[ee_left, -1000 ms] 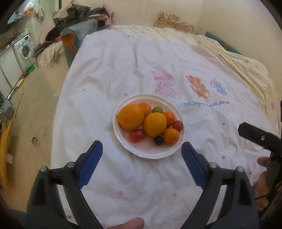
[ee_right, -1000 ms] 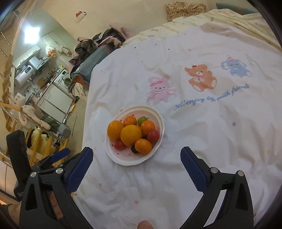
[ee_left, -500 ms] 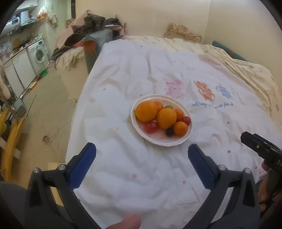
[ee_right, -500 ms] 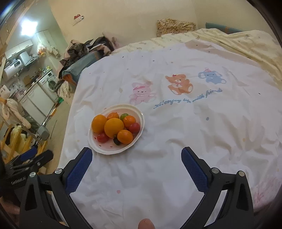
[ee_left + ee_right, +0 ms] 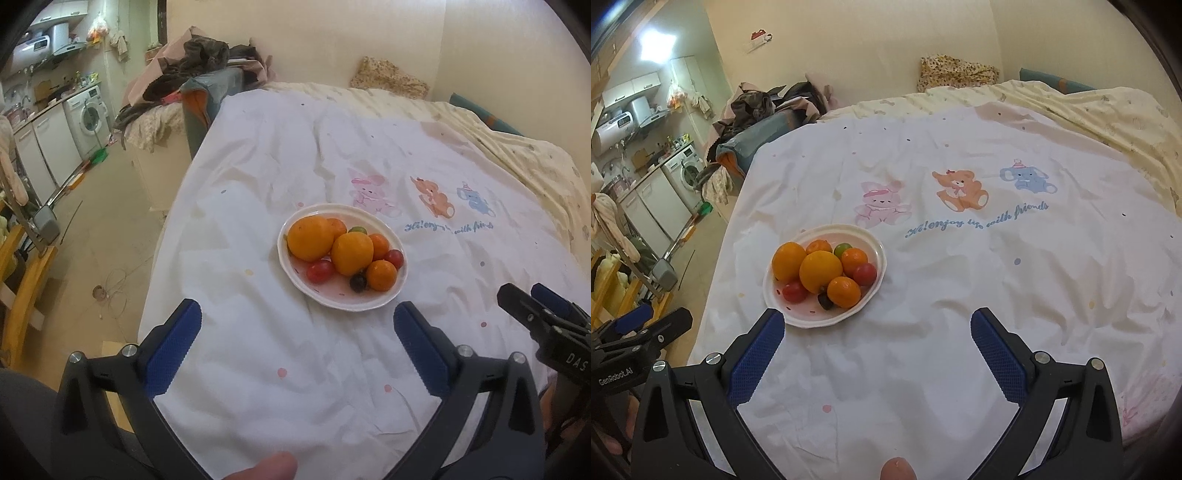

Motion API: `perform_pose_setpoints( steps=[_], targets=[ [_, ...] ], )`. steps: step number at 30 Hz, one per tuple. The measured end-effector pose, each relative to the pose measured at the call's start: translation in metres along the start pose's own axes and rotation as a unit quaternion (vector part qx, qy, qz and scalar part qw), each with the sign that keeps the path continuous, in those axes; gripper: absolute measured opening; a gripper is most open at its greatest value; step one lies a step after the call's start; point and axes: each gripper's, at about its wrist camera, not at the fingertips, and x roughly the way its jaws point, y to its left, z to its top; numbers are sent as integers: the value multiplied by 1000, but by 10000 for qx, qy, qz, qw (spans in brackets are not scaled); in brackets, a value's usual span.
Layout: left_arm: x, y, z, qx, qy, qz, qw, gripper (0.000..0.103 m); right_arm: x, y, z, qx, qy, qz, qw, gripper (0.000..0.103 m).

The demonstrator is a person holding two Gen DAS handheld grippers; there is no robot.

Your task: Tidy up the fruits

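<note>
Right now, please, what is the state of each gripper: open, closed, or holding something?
Left gripper: open, holding nothing, above the white sheet.
Right gripper: open, holding nothing; the plate lies near its left finger.

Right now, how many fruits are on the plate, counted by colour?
On the plate:
Orange: 5
Red: 2
Green: 1
Dark: 1
Total: 9

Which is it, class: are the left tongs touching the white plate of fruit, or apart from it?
Apart. The left wrist view shows bare white sheet between the open left tongs and the plate.
</note>
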Motion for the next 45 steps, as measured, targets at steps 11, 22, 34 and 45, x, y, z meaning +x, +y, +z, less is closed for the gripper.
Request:
perform_pose_setpoints(
  steps=[11, 22, 34, 45],
  targets=[
    [-1, -1, 0, -21, 1, 10, 10000, 103, -1, 4, 0, -114, -1, 14, 9999, 103],
    [-1, -1, 1, -41, -48, 8, 10000, 103, -1, 5, -1, -77, 13, 28, 10000, 103],
    [0, 1, 1, -108, -24, -43, 9999, 103, 1, 6, -2, -99, 40, -5, 9999, 103],
    [-1, 2, 2, -159, -26, 29, 9999, 103, 2, 8, -4, -105, 61, -19, 9999, 103]
  ],
)
